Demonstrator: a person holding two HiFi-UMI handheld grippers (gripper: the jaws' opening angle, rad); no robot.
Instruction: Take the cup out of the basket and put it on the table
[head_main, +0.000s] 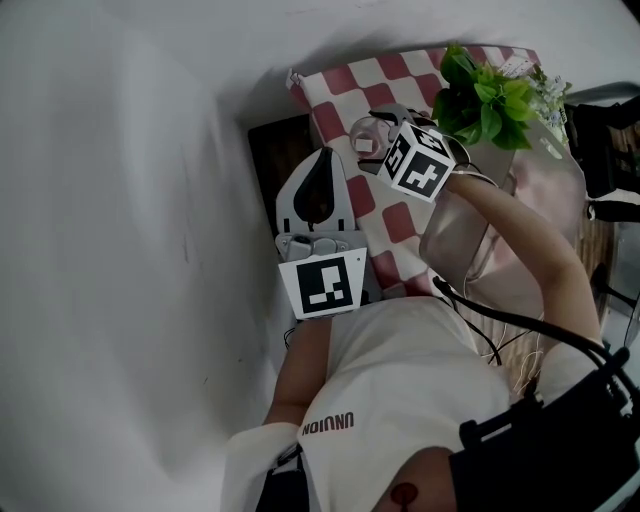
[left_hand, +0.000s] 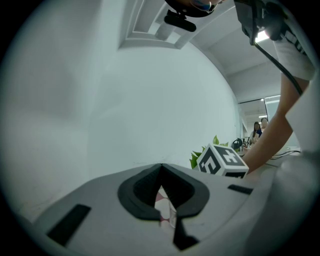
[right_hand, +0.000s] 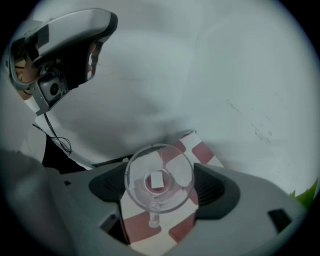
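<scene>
A clear glass cup (head_main: 366, 138) with a small white label on its base sits between the jaws of my right gripper (head_main: 375, 132), held over the red-and-white checked tablecloth (head_main: 400, 78). In the right gripper view the cup (right_hand: 159, 175) faces me mouth-first, and the right gripper (right_hand: 159, 192) is shut on its sides. My left gripper (head_main: 324, 158) hovers to the left over the table's near edge, jaws closed together with nothing in them. In its own view the left gripper (left_hand: 161, 169) shows only cloth through the gap behind its tips.
A pale pink bag or basket (head_main: 520, 200) lies at the right under my right forearm, with a green plant (head_main: 486, 95) behind it. A dark panel (head_main: 272, 150) borders the table's left. A white wall fills the left side.
</scene>
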